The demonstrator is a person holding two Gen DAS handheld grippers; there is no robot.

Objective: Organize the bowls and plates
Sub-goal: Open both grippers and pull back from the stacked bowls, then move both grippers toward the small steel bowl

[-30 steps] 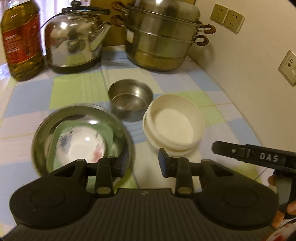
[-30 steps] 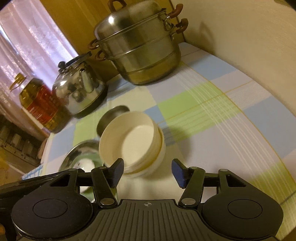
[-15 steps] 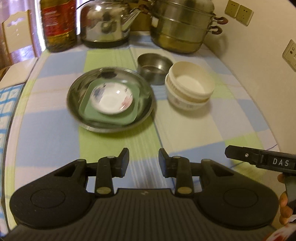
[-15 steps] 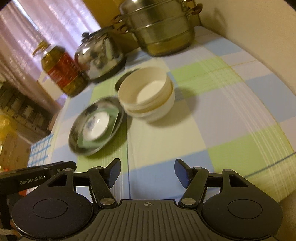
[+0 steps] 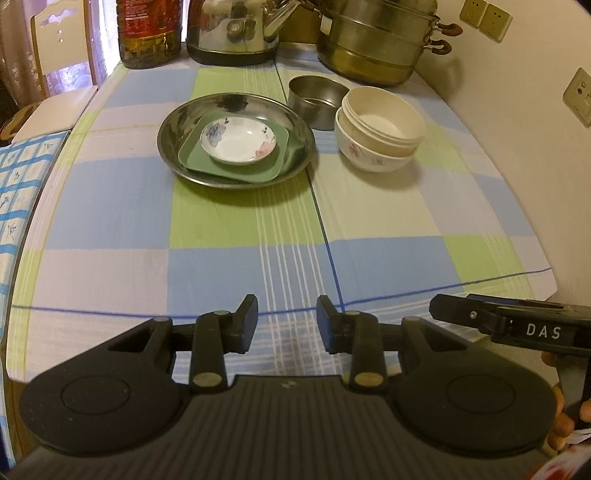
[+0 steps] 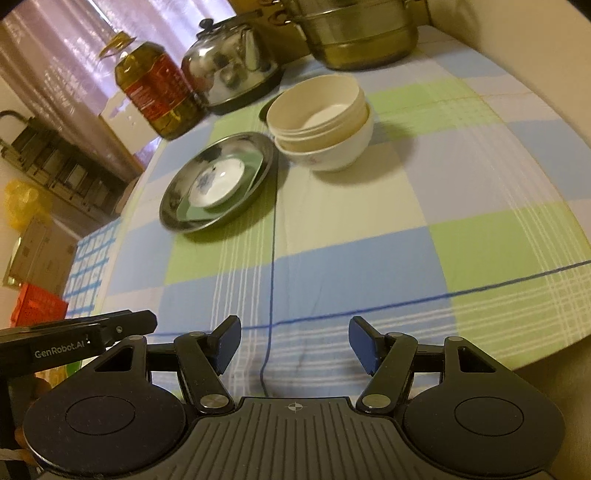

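A wide steel dish (image 5: 236, 107) (image 6: 173, 206) holds a square green plate (image 5: 195, 162) (image 6: 255, 166), and on that rests a small white saucer with flowers (image 5: 238, 140) (image 6: 218, 182). To its right stands a stack of cream bowls (image 5: 378, 129) (image 6: 319, 122), with a small steel bowl (image 5: 314, 96) behind them. My left gripper (image 5: 287, 324) hovers open over the near edge of the table, nothing between its fingers. My right gripper (image 6: 294, 343) is open too, also empty, well short of the bowls.
At the back stand an oil bottle (image 5: 147, 33) (image 6: 155, 88), a steel kettle (image 5: 232, 29) (image 6: 229, 70) and a stacked steamer pot (image 5: 376, 37) (image 6: 358, 33). A wall with sockets (image 5: 576, 96) bounds the right side. The checked tablecloth (image 5: 258, 229) lies between grippers and dishes.
Both grippers have pulled back from the dishes toward the table's near edge, so the dish and bowls now sit far ahead. The right jaws stand slightly wider than a second ago.
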